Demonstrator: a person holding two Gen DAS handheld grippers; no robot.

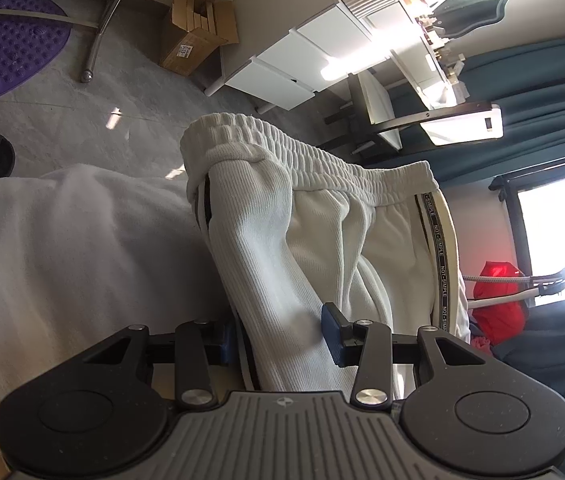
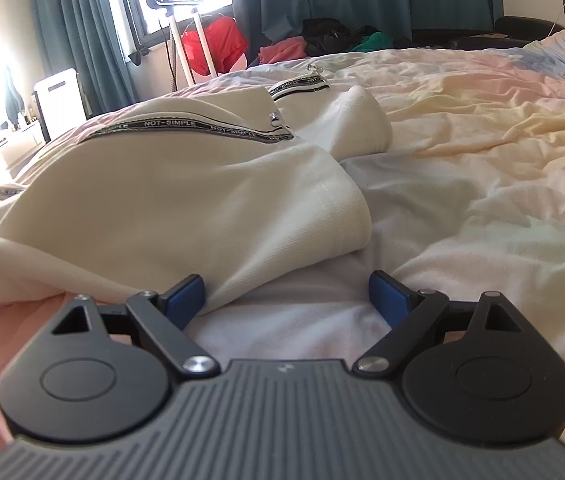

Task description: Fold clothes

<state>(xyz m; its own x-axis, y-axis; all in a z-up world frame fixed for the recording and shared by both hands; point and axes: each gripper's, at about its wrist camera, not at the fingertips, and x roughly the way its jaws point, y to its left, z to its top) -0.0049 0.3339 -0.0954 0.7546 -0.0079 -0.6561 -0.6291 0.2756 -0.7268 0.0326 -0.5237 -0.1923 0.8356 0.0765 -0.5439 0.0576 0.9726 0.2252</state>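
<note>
left gripper point(image 1: 280, 338) pinches a fold of the white trousers point(image 1: 322, 220). right gripper point(image 2: 287, 300) spread on the bed sheet point(image 2: 482, 168), left pad point(image 2: 186, 300) touching a trouser leg.

We see that our left gripper point(image 1: 280, 338) and right gripper point(image 2: 287, 300) look alike: black linkage arms with silver screws, blue finger pads point(image 2: 388, 300), round black side discs and a ribbed grey body bearing a small logo.
</note>
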